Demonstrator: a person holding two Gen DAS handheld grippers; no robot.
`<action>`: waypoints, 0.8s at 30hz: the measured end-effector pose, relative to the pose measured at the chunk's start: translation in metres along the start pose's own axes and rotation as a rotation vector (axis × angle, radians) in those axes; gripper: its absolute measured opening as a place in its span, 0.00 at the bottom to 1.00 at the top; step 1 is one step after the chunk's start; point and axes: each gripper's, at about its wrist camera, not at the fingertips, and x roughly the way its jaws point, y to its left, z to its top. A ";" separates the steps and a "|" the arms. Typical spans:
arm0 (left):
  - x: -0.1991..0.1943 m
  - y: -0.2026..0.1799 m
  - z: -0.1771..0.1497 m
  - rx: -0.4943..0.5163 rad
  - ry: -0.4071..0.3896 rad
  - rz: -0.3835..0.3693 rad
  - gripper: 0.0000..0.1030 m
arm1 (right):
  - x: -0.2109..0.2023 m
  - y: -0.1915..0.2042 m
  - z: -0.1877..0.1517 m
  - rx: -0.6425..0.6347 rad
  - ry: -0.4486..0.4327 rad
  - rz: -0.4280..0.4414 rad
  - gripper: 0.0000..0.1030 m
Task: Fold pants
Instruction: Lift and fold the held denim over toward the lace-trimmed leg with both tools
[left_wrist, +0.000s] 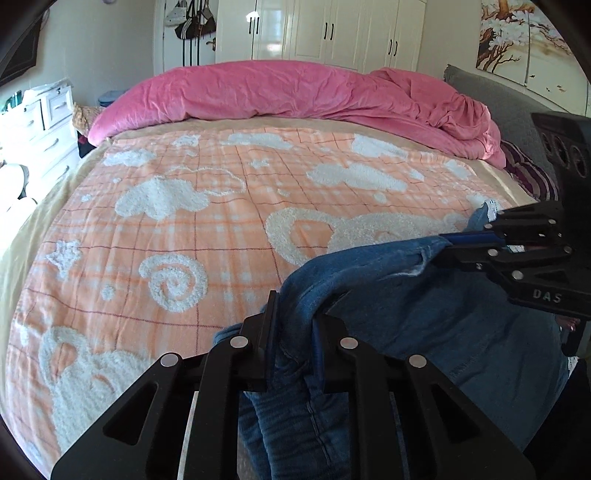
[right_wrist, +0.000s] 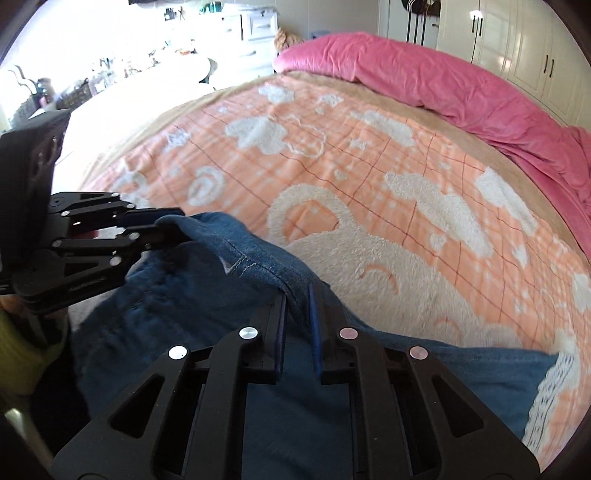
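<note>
Blue denim pants (left_wrist: 424, 314) hang between my two grippers at the near edge of the bed. My left gripper (left_wrist: 293, 314) is shut on one end of the pants' top edge; it also shows in the right wrist view (right_wrist: 166, 225). My right gripper (right_wrist: 297, 295) is shut on the other end of that edge, and it shows in the left wrist view (left_wrist: 454, 245) at the right. The denim (right_wrist: 207, 295) sags between them. A white lace trim (right_wrist: 546, 384) shows at the pants' lower right.
The bed has an orange plaid blanket (left_wrist: 221, 221) with white fluffy shapes. A rolled pink duvet (left_wrist: 295, 92) lies along its far side. White wardrobes (left_wrist: 332, 29) stand behind, a white dresser (left_wrist: 48, 122) at the left, a grey headboard (left_wrist: 517, 110) at the right.
</note>
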 end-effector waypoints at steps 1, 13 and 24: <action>-0.005 -0.001 -0.002 -0.001 -0.007 0.002 0.14 | -0.007 0.005 -0.004 0.001 -0.008 0.000 0.06; -0.062 -0.013 -0.060 -0.026 0.031 -0.046 0.14 | -0.050 0.057 -0.072 0.057 0.008 0.027 0.06; -0.085 -0.030 -0.096 0.034 0.089 -0.017 0.14 | -0.075 0.091 -0.111 0.086 -0.017 0.032 0.06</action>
